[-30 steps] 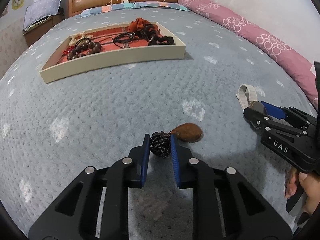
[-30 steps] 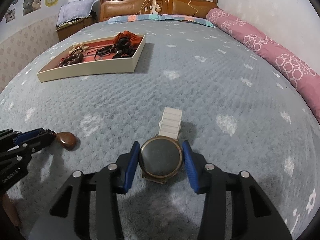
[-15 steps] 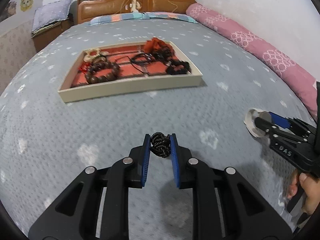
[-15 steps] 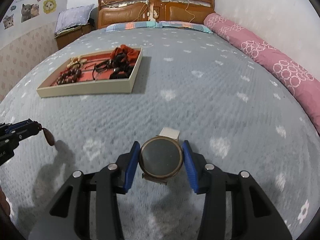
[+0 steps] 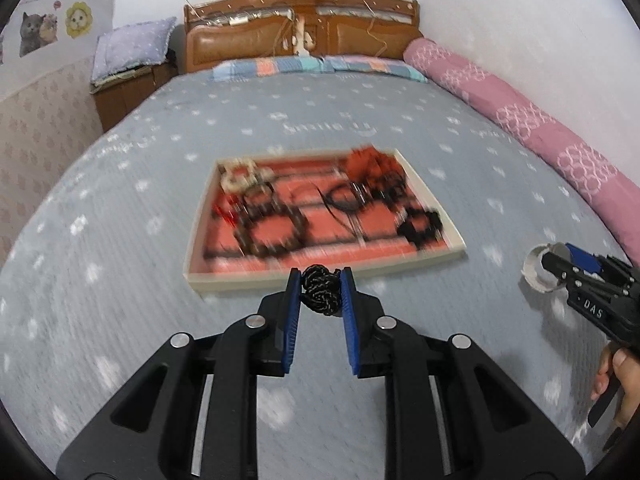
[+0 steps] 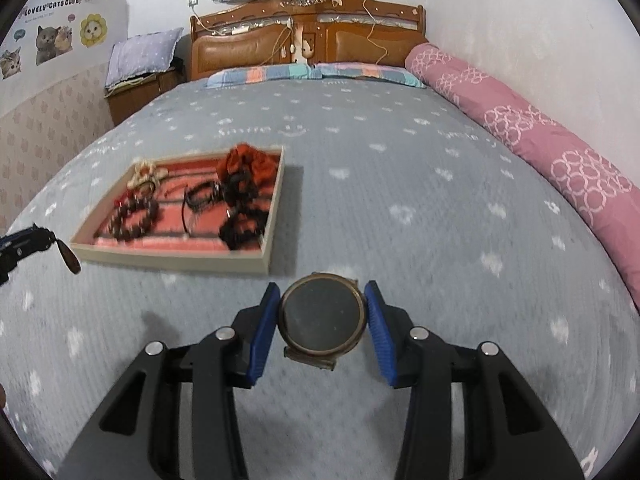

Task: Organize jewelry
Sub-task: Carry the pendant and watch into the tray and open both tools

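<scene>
My left gripper (image 5: 320,286) is shut on the black knotted cord (image 5: 319,295) of a pendant and holds it in the air just before the near rim of the jewelry tray (image 5: 320,276). In the right wrist view the brown pendant stone (image 6: 70,258) hangs below the left gripper (image 6: 44,236). My right gripper (image 6: 322,312) is shut on a round watch (image 6: 322,317) with a dark face, held above the bed to the right of the tray (image 6: 172,258). The watch's white strap (image 5: 534,268) shows in the left wrist view by the right gripper (image 5: 554,258).
The cream tray with a red lining holds several bead bracelets (image 5: 272,236), black cords (image 5: 348,200) and an orange cloth piece (image 5: 366,160). It lies on a grey bedspread (image 5: 120,320). A pink bolster (image 6: 560,160) runs along the right wall. A wooden headboard (image 6: 308,36) stands at the back.
Both grippers have lifted their items off the bedspread and moved toward the tray. The pendant stone now hangs free. The watch strap has left the bed.
</scene>
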A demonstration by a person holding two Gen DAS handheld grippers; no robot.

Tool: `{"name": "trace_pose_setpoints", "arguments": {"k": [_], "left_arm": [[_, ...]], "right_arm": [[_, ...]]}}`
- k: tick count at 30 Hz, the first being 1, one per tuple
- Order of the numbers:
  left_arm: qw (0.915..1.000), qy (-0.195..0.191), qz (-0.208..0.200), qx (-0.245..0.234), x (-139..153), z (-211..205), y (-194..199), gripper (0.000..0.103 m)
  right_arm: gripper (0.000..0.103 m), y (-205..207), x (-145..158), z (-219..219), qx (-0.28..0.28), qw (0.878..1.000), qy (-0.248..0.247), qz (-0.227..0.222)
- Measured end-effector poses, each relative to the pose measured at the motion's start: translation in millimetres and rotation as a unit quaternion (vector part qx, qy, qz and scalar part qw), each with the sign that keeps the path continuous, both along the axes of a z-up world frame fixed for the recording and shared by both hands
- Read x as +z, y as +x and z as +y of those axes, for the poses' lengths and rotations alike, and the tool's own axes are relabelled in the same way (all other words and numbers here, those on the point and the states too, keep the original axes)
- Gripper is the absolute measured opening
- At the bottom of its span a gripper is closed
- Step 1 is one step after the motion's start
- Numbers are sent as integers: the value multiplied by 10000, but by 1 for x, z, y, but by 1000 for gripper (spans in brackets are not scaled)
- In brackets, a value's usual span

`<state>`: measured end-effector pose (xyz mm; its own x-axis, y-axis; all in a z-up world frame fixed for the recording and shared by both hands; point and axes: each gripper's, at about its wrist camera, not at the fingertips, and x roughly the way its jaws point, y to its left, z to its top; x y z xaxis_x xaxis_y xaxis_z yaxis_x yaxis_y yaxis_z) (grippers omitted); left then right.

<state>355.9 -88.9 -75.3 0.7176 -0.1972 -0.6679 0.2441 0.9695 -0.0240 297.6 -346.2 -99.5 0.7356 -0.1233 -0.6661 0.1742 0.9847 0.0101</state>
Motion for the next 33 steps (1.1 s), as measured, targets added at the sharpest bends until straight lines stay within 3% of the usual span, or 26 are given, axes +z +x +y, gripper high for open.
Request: {"name": "trace_pose_setpoints", "arguments": {"k": [5, 13, 25, 33], "left_arm": [[9996, 45, -205, 177, 28, 16, 39, 18], [9993, 43, -139, 355, 29, 33, 105, 18], [9986, 238, 360, 297, -53, 16, 169, 19], [9972, 232, 538, 471, -79, 26, 184, 19]], "right_arm": [[43, 36, 12, 12, 61, 10000, -21, -41], [43, 101, 12, 40, 253, 9997, 17, -54], [43, 167, -42, 82, 404, 9990, 35, 175], [43, 181, -54, 81, 344, 9991, 82, 232]]}}
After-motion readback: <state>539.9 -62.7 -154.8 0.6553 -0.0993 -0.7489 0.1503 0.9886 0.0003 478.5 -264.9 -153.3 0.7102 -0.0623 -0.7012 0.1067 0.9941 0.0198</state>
